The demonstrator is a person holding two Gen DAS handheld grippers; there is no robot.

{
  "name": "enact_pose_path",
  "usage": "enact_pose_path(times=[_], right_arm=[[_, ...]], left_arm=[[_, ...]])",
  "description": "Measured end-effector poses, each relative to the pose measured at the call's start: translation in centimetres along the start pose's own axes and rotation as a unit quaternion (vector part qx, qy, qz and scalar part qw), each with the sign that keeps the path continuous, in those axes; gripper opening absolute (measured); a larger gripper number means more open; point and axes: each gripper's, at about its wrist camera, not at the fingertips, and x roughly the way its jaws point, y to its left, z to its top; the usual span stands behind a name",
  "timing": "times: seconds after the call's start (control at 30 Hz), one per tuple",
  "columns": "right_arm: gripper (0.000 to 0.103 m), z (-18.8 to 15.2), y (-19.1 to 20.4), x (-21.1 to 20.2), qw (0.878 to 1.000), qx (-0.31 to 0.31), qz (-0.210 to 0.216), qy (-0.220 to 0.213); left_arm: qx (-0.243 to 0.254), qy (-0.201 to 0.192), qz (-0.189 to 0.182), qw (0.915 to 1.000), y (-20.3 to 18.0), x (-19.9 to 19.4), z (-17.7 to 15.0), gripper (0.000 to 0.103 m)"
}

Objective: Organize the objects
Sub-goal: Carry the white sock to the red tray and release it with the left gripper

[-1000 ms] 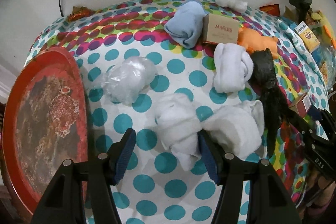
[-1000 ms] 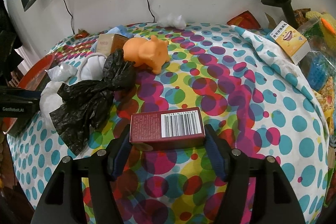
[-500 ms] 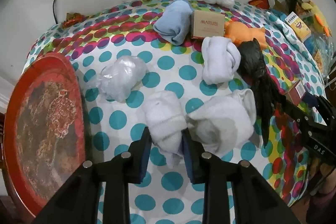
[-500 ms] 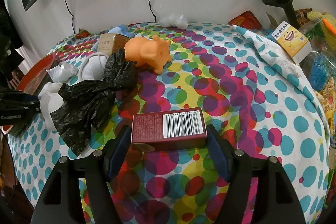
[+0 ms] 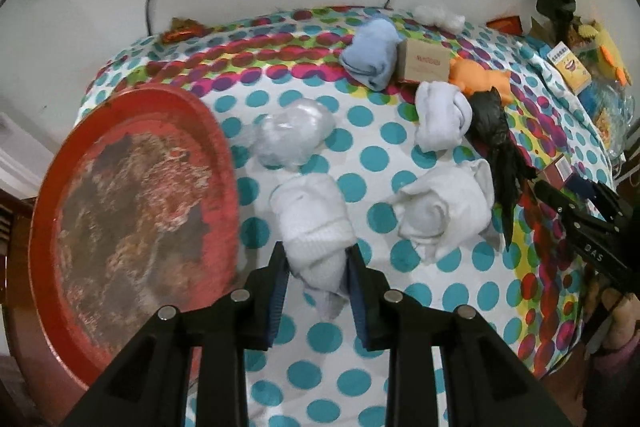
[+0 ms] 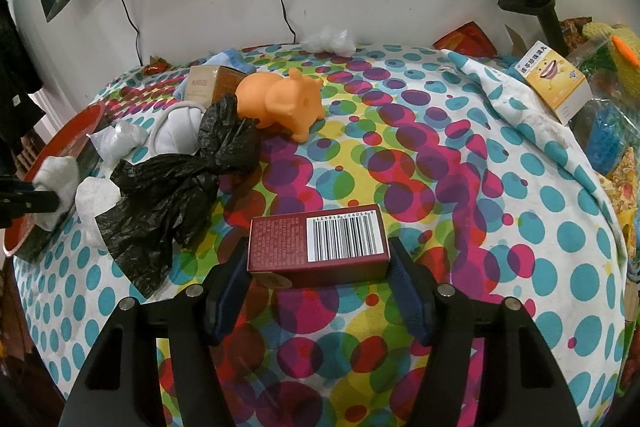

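The left gripper (image 5: pixel 316 267) hides the near end of the rolled white sock (image 5: pixel 310 223) it is clamped on, just right of the red tray (image 5: pixel 132 211), whose near-left rim is cut off. The right gripper (image 6: pixel 318 271) squeezes a maroon barcoded box (image 6: pixel 318 245) on the dotted tablecloth (image 6: pixel 460 187), open cloth beyond

- The left gripper (image 5: pixel 316 267), wide open a second ago, has closed on the rolled white fabric sock (image 5: pixel 312 223) and shifted it toward the round red tray (image 5: pixel 132 211).
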Motion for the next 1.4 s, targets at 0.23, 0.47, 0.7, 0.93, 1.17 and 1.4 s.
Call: enact_pose_path(times=[0.23,0.47,0.7,0.93,1.17,1.4], right_arm=[[0.062,-0.1,-0.1,-0.2,1.000,0.000,-0.006,-0.005],[0.062,-0.2,-0.2,-0.2,1.000,0.004,-0.016,-0.002],[0.062,-0.2,-0.2,-0.3,1.000,0.001,-0.024,-0.002],[0.062,-0.2,0.0,-0.1,1.000,-0.002,-0.031,0.001],[0.062,-0.1,0.0,-0.1,0.999,-0.006,-0.042,0.005],[0.062,-0.1,0.5,0.0,0.998,-0.017,-0.058,0.011]], left_arm=[[-0.021,-0.008,0.032,0.9992,4.0,-1.8,-0.9,0.028],[-0.081,-0.005,0.073,0.9940,11.3,-2.6,-1.8,0.028],[-0.142,0.022,0.108,0.9837,19.6,-0.9,-2.7,0.028],[-0.176,0.047,0.107,0.9774,25.3,1.7,-3.1,0.028],[-0.186,0.050,0.117,0.9743,28.2,2.8,-3.4,0.030],[-0.185,0.046,0.111,0.9754,28.8,2.4,-4.1,0.051]])
